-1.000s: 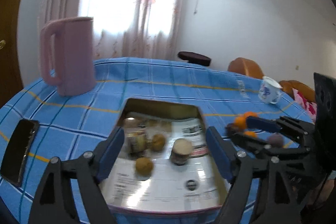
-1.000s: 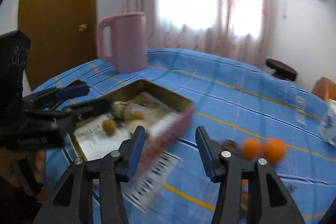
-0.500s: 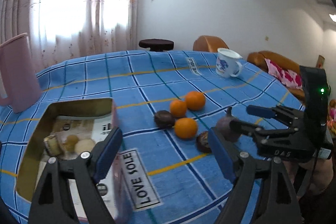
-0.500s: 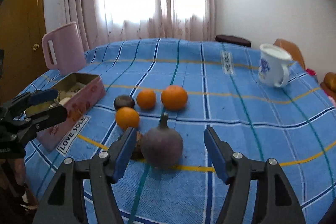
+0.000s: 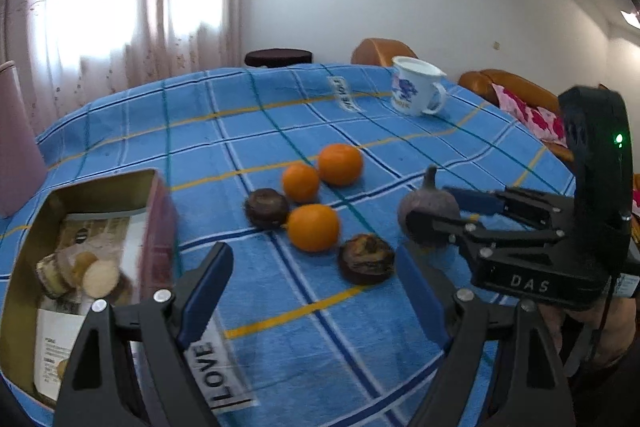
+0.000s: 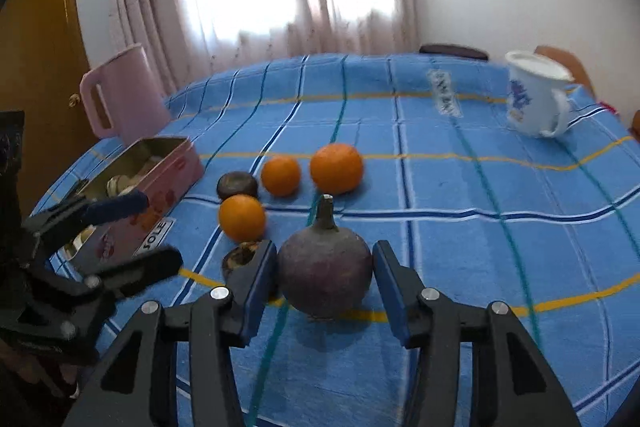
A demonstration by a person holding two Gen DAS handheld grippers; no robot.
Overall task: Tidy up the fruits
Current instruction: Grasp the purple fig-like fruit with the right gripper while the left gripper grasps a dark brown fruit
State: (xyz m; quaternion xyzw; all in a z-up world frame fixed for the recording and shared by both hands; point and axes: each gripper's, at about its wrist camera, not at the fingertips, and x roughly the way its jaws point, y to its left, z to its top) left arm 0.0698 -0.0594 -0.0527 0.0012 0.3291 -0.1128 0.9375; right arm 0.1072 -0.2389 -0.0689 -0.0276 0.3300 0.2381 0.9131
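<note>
A purple mangosteen (image 6: 324, 269) with a stem stands on the blue checked tablecloth between the fingers of my right gripper (image 6: 324, 285), which is open around it with small gaps on both sides; it also shows in the left wrist view (image 5: 426, 215). Three oranges (image 6: 337, 167) (image 6: 281, 175) (image 6: 241, 218) and two dark brown fruits (image 6: 237, 184) (image 6: 240, 257) lie just beyond. My left gripper (image 5: 312, 291) is open and empty, above the cloth near the front dark fruit (image 5: 366, 263).
An open pink tin (image 5: 160, 223) with snacks inside sits at the left. A pink jug (image 6: 120, 95) stands behind it. A white mug (image 6: 534, 93) stands at the far right. The table edge curves away behind.
My right gripper moved forward around the mangosteen. My left gripper view kept swinging right from the tin toward the fruits.
</note>
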